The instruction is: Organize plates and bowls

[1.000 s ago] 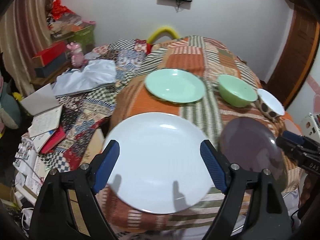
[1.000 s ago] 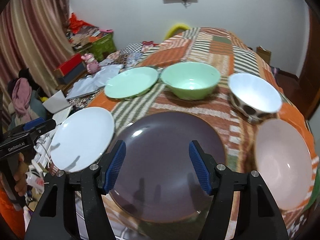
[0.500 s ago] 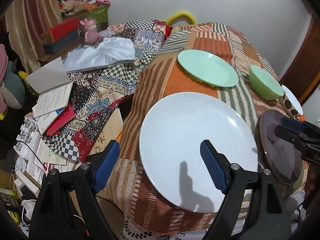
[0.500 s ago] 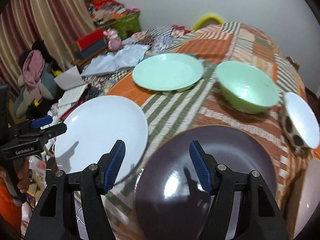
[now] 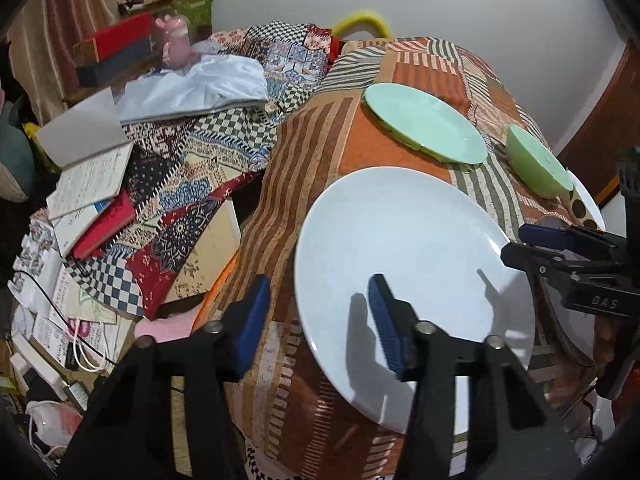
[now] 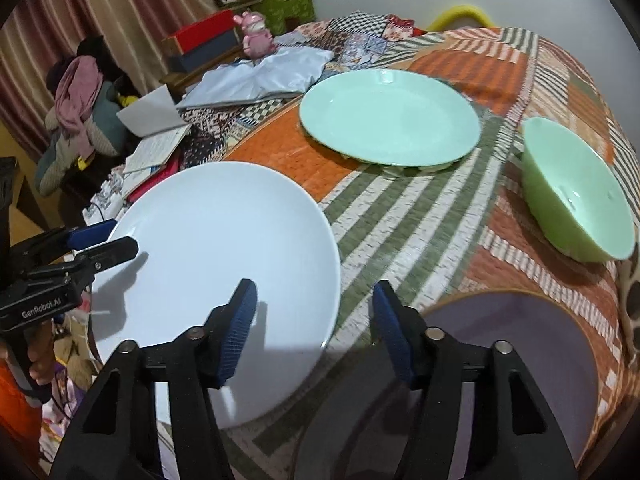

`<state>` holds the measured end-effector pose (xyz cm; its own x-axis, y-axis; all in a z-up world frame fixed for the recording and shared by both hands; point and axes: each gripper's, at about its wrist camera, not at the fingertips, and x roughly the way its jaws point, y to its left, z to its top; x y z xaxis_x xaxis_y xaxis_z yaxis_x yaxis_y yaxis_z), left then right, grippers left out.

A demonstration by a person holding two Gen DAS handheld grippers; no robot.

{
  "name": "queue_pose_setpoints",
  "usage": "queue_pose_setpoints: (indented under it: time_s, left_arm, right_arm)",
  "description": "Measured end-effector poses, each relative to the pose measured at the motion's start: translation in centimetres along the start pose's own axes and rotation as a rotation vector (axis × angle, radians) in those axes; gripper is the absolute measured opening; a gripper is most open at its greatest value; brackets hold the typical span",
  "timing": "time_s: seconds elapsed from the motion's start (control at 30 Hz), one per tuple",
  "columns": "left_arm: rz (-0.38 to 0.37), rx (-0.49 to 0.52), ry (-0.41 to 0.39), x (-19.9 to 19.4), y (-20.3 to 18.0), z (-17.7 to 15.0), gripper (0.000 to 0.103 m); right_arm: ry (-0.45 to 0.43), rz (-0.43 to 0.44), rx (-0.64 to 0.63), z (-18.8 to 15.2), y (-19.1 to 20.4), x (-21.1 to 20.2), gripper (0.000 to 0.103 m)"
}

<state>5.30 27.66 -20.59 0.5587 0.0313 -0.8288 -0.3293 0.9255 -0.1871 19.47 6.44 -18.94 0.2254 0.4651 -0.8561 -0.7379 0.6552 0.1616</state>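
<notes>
A large white plate (image 5: 400, 248) (image 6: 220, 248) lies at the near left of the cloth-covered table (image 6: 420, 220). My left gripper (image 5: 320, 320) (image 6: 120, 236) straddles its left rim and my right gripper (image 6: 316, 332) (image 5: 516, 243) straddles its right rim. Both sets of jaws are closing, and no pad presses on the plate. A dark plate (image 6: 520, 360) lies under the right gripper's right finger. Farther back are a mint plate (image 5: 424, 124) (image 6: 388, 120), a green bowl (image 5: 540, 164) (image 6: 576, 192) and a spotted bowl (image 5: 584, 208), which is cut off at the edge.
Left of the table a lower surface holds books and papers (image 5: 88, 200), a pale folded cloth (image 5: 192, 88) (image 6: 260, 76), a pink toy (image 6: 256, 36) and boxes (image 6: 200, 40). Cables and bags lie on the floor (image 5: 60, 320). The white plate overhangs the table's near edge.
Both grippers have come down and moved left. The left one went from spanning the white plate to straddling its left rim, and the right one went from the dark plate to the white plate's right rim. Both sets of jaws have narrowed.
</notes>
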Motion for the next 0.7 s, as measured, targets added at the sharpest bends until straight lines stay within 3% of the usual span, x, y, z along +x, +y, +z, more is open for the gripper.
queue_pose_setpoints:
  time_s: [0.17, 0.33, 0.7]
  left_arm:
    - [-0.027, -0.022, 0.021, 0.2, 0.5, -0.5, 0.038]
    - [-0.059, -0.026, 0.034, -0.2, 0.3, -1.0, 0.033]
    - [-0.100, -0.036, 0.048, -0.4, -0.1, -1.8, 0.028]
  right_arm:
    - [0.035, 0.017, 0.009, 0.3, -0.5, 0.9, 0.035]
    - [0.057, 0.040, 0.039, 0.5, -1.3, 1.3, 0.026]
    - [0.057, 0.039, 0.027, 0.2, -0.8, 1.4, 0.026]
